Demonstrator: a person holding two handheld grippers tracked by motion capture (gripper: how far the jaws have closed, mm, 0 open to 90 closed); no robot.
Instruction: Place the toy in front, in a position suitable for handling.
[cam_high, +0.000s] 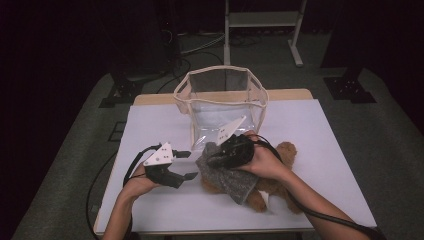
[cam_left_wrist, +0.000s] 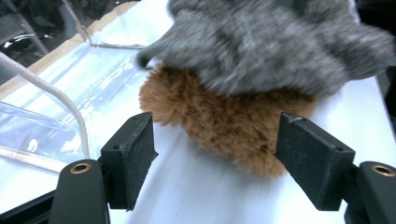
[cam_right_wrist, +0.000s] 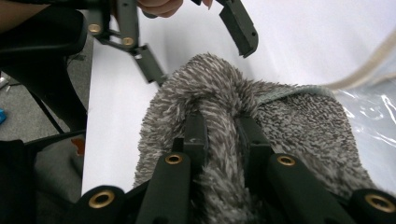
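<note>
Claws first: the left claw (cam_high: 187, 165) is seen released, pads apart with nothing between them, just beside the brown plush teddy bear (cam_high: 277, 187) lying on the worktop. The right claw (cam_right_wrist: 223, 128) is clenched on a fold of the grey fleecy cloth garment (cam_high: 225, 172), which is draped over the bear's near end. Risk noted: the pinched fold is small, so a pull could slip the cloth free, or the unheld bear could be dragged toward the clear plastic bag with cream trim (cam_high: 220, 97) standing open just behind. The white worktop (cam_high: 325, 150) is otherwise bare. Beyond it, grey floor, cables and a pale metal stand (cam_high: 262, 25) are seen in a dark room.
</note>
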